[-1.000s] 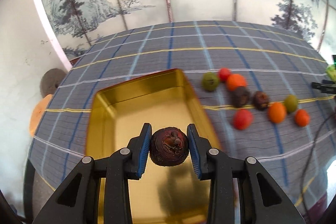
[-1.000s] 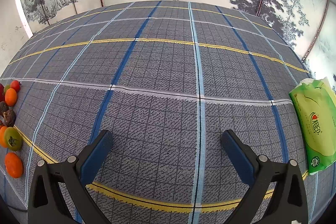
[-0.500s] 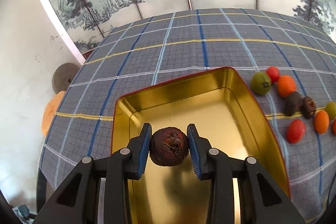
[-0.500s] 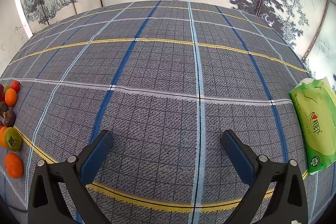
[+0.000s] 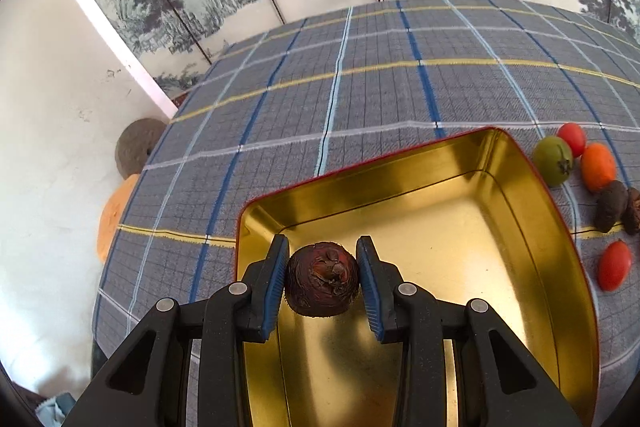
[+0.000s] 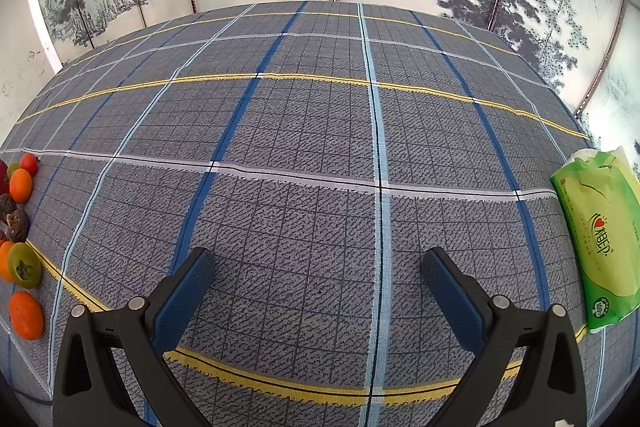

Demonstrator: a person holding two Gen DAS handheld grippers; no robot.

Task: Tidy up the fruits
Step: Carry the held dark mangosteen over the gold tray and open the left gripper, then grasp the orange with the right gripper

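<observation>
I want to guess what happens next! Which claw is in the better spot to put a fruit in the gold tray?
The left claw. It already grips the dark wrinkled fruit right over the gold tray. The right claw is open, holds nothing, and faces only tablecloth.

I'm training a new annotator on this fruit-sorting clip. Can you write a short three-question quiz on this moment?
1. True or false: the left hand-held gripper grips a dark brown wrinkled round fruit.
2. Over what is that fruit held? A) green tissue pack B) gold rectangular metal tray C) bare plaid tablecloth
3. Fill in: the right hand-held gripper is ____ and holds nothing.

Key: 1 true; 2 B; 3 open.
</observation>
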